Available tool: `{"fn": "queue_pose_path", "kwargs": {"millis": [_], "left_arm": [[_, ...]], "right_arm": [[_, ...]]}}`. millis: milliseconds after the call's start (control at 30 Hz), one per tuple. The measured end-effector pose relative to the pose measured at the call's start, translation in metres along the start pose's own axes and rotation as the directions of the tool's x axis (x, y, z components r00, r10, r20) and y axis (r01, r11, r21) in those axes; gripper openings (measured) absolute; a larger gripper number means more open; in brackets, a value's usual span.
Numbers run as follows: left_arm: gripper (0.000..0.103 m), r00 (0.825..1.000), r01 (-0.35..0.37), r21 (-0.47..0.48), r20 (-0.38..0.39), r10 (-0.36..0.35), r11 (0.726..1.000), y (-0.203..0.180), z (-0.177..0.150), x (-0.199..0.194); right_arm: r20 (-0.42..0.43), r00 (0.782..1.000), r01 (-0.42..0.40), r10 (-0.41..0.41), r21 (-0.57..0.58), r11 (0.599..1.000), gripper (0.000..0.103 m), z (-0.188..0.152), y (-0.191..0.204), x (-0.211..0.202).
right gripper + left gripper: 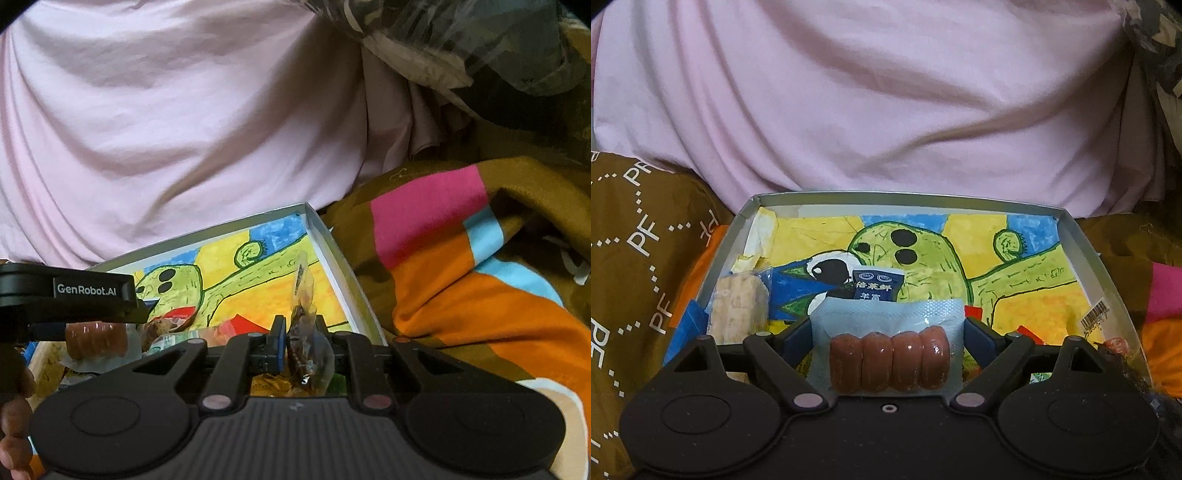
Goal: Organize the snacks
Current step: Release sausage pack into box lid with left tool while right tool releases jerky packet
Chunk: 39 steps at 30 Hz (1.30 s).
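A shallow silver box [908, 197] lined with a bright cactus drawing lies in front of me on bedding. My left gripper [888, 325] stands wide open over its near end. A clear pack of small brown sausages [890, 362] stands between the fingers, its side edges right at the pads, leaning on a blue pouch [877, 288]. A pale rice-cracker pack [738, 306] lies to the left. My right gripper [301, 339] is shut on a clear wrapper with a dark brown snack [306, 354], near the box's right wall [332, 240]. One of the left gripper's fingers [92, 295] shows there with the sausages [96, 339] below it.
Pink cloth [849, 92] rises behind the box. A brown printed blanket [639, 240] lies to the left, and an orange, pink and blue blanket [443, 277] bunches up on the right. Several other wrapped snacks [166, 328] sit at the box's near end. A hand [14, 406] shows at the lower left.
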<state>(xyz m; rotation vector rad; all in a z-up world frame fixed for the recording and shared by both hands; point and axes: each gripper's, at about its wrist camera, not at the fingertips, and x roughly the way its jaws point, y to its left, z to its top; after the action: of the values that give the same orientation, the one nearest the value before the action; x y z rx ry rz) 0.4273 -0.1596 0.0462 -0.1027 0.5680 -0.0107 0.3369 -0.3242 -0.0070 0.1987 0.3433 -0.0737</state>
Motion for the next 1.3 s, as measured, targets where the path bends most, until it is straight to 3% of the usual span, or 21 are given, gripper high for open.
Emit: {"fn": "queue_pose_path", "kwargs": {"millis": [200, 300, 367, 667, 967, 1300], "left_arm": [[0.090, 1.000, -0.004, -0.010, -0.010, 0.004, 1.000, 0.001, 0.000, 0.001], [0.091, 1.000, -0.001, -0.009, -0.012, 0.000, 1.000, 0.001, -0.001, -0.001], [0.093, 1.000, 0.003, -0.011, -0.010, -0.003, 1.000, 0.001, -0.001, -0.002], [0.102, 1.000, 0.003, -0.042, 0.020, -0.002, 0.999, 0.006, 0.001, -0.015], [0.102, 0.996, -0.035, -0.040, 0.076, 0.038, 0.999, 0.017, 0.002, -0.039], [0.102, 0.990, -0.082, -0.050, 0.115, 0.088, 0.995, 0.033, -0.008, -0.077]], "right_arm": [[-0.005, 1.000, -0.010, 0.010, 0.018, 1.000, 0.027, -0.004, -0.003, 0.001], [0.005, 1.000, -0.003, 0.003, -0.001, 1.000, 0.039, -0.005, 0.000, 0.000], [0.016, 1.000, 0.006, -0.006, -0.017, 1.000, 0.055, -0.006, 0.002, -0.002], [0.066, 0.997, 0.044, -0.038, -0.103, 0.994, 0.087, -0.004, 0.014, -0.013], [0.092, 0.996, 0.022, -0.013, -0.094, 0.995, 0.099, -0.002, 0.017, -0.027], [0.120, 0.993, 0.008, -0.003, -0.048, 0.999, 0.103, 0.001, 0.014, -0.051]]}}
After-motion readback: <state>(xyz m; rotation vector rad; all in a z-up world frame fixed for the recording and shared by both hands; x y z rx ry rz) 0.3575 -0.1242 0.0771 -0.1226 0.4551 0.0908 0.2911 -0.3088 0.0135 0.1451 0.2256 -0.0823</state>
